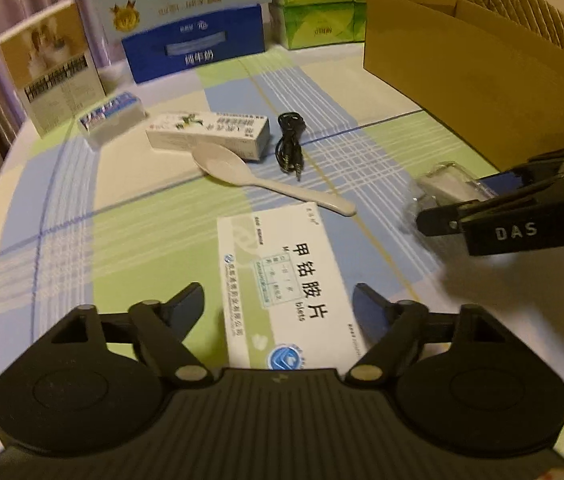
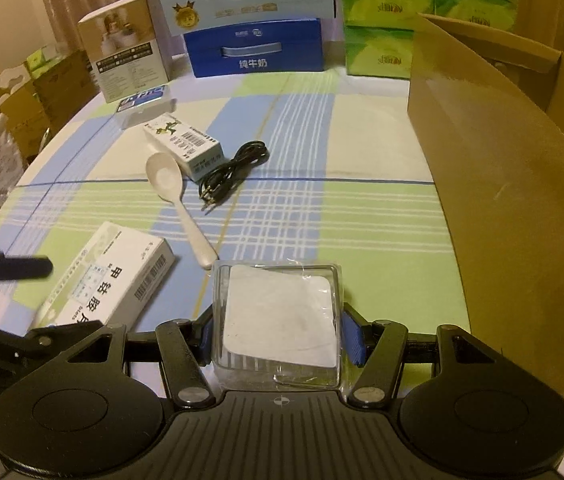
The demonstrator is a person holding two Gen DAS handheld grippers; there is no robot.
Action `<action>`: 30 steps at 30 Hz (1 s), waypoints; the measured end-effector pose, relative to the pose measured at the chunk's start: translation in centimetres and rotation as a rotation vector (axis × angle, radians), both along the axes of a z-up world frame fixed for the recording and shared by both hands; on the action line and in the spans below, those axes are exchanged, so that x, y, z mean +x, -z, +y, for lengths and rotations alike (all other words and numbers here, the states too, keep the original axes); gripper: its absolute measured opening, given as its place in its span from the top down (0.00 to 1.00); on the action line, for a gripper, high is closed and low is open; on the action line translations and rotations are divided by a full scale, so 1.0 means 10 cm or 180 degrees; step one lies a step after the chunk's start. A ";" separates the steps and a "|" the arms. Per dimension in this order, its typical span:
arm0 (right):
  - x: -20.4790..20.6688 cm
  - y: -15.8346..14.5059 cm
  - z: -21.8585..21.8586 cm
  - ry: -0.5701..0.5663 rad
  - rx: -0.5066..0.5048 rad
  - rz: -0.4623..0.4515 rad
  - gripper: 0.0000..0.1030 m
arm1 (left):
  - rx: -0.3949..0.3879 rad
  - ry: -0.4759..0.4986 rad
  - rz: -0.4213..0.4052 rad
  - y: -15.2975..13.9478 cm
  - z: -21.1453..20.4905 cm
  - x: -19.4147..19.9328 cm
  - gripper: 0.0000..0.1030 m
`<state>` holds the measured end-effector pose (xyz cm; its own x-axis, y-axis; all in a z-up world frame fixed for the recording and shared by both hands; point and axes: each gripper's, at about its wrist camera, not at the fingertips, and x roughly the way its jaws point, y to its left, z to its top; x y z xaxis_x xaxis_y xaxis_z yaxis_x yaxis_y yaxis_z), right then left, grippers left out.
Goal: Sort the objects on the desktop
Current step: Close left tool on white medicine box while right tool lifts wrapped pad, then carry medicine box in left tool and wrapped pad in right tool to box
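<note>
Left gripper (image 1: 277, 304): jaws wide open, holding nothing; they straddle the near end of the white pill box (image 1: 286, 288), which lies flat on the table (image 1: 382, 148).
Right gripper (image 2: 277, 332): jaws closed on the sides of a clear plastic case (image 2: 277, 316) with a white pad inside.
Spoon (image 2: 177, 200): at 11 o'clock from the case.
Black cable (image 2: 233, 172): at 12 o'clock, beyond the spoon.
Cardboard box (image 2: 502, 184): at 2 o'clock, open.

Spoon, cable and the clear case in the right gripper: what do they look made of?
Spoon: looks like matte cream plastic or melamine; dull, even surface.
Cable: black rubbery sheath, metal plugs at the ends.
Clear case: thin glossy transparent plastic with glare along its edges, white insert inside, held by the right gripper.
</note>
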<state>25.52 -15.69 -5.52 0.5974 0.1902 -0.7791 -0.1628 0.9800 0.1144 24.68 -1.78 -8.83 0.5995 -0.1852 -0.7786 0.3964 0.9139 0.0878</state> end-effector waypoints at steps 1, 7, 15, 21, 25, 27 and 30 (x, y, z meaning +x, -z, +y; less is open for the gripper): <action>-0.01 0.01 0.00 0.0001 -0.0018 -0.0003 0.45 | -0.0010 0.0024 -0.0021 0.02 0.00 0.00 0.22; -0.02 0.05 0.02 0.0007 -0.0021 0.0016 0.45 | -0.0066 -0.0063 -0.0020 0.15 -0.04 0.08 0.22; 0.00 0.06 0.05 -0.0020 0.0014 0.0017 0.45 | -0.0210 -0.0254 0.0095 0.22 0.02 0.17 0.35; -0.02 -0.01 0.05 -0.0037 0.0075 -0.0065 0.45 | -0.0247 -0.0262 -0.0051 0.02 0.02 0.09 0.35; -0.04 -0.05 0.08 -0.0045 0.0109 -0.0107 0.45 | -0.0315 -0.0335 -0.0071 -0.05 0.05 0.10 0.35; -0.04 -0.07 0.10 -0.0054 0.0117 -0.0127 0.45 | -0.0316 -0.0355 -0.0071 -0.07 0.06 0.09 0.35; -0.04 -0.11 0.11 -0.0058 0.0110 -0.0162 0.45 | -0.0322 -0.0365 -0.0038 -0.09 0.07 0.06 0.35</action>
